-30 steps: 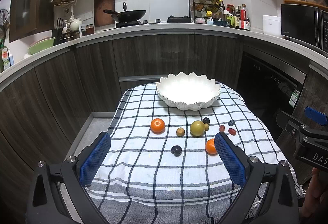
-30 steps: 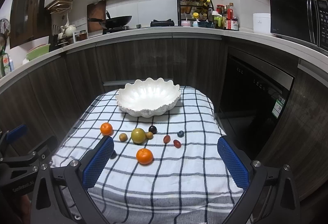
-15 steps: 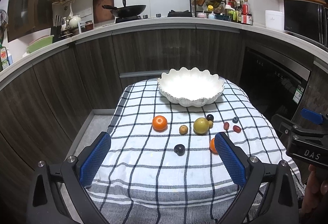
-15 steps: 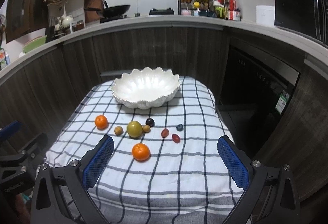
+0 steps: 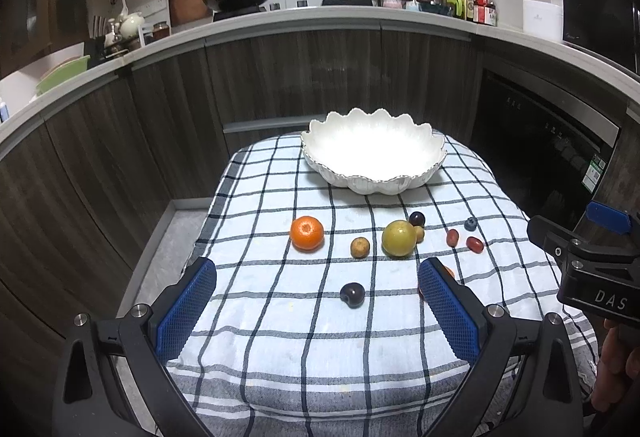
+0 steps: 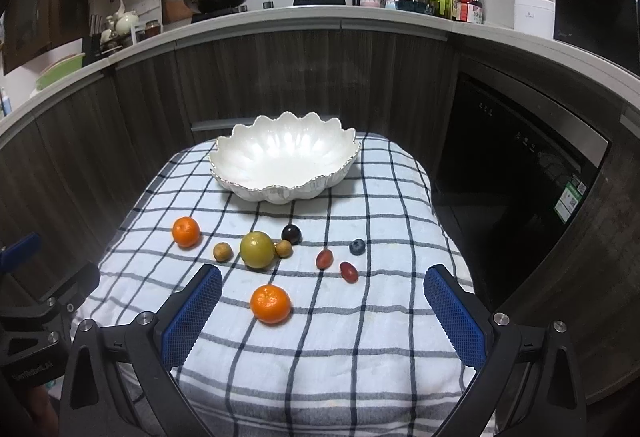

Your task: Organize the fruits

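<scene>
Left wrist view: the left gripper [image 5: 316, 311] hangs over the near edge of the checked cloth [image 5: 280, 337] with its blue fingers [image 5: 186, 311] spread wide and nothing between them. The white scalloped bowl [image 5: 374, 183] sits at the far end of the cloth and looks empty. In front of it the fruits lie loose: a mandarin [image 5: 307, 233] to the left, a small brown fruit [image 5: 359, 248], a yellow-green round fruit [image 5: 399, 238] touching a second small brown one, and a dark plum [image 5: 352, 294] nearest the fingers. The right gripper's body shows at the right edge, held by a hand [image 5: 616, 369].

Right wrist view: the right gripper [image 6: 324, 311] is likewise wide open and empty. A second mandarin [image 6: 271, 304] lies just ahead between its fingers, with two red grapes [image 6: 324, 258], a blueberry [image 6: 357, 247] and a dark grape [image 6: 291, 234] further on.

All the fruit looks light. The mandarins should give a little and are best gripped across the middle, where the textured pads can hold the round skin. The plum, grapes and blueberry are probably smooth, small and easily bruised, so they call for a gentle squeeze; they may roll on the soft cloth. The bowl seems ceramic and breakable, so fruit should be lowered in, not dropped.
</scene>
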{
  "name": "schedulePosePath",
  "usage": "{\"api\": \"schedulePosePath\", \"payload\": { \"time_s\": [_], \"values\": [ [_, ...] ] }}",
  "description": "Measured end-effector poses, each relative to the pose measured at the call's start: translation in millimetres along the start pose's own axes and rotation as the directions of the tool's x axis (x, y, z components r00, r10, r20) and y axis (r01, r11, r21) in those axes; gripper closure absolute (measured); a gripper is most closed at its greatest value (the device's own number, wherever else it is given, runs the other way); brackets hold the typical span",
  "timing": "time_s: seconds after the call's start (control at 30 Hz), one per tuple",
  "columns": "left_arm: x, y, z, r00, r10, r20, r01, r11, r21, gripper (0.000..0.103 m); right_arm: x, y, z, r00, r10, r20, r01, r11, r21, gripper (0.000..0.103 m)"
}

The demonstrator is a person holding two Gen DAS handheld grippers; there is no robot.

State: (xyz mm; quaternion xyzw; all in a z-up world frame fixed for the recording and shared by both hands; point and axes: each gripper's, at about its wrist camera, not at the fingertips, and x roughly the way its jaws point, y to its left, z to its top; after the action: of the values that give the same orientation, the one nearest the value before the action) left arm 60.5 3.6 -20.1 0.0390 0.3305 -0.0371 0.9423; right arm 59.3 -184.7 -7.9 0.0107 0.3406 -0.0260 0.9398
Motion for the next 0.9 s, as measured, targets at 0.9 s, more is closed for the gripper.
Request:
{"api": "schedulePosePath", "payload": {
  "time_s": [0.9],
  "values": [
    [82.4,-14.6,8.8,0.994,0.015,-0.108,-0.007,0.997,0.073,0.012,76.3,-10.0,16.6,0.994,-0.018,-0.109,0.017,1.000,-0.011,0.001]
  ]
}}
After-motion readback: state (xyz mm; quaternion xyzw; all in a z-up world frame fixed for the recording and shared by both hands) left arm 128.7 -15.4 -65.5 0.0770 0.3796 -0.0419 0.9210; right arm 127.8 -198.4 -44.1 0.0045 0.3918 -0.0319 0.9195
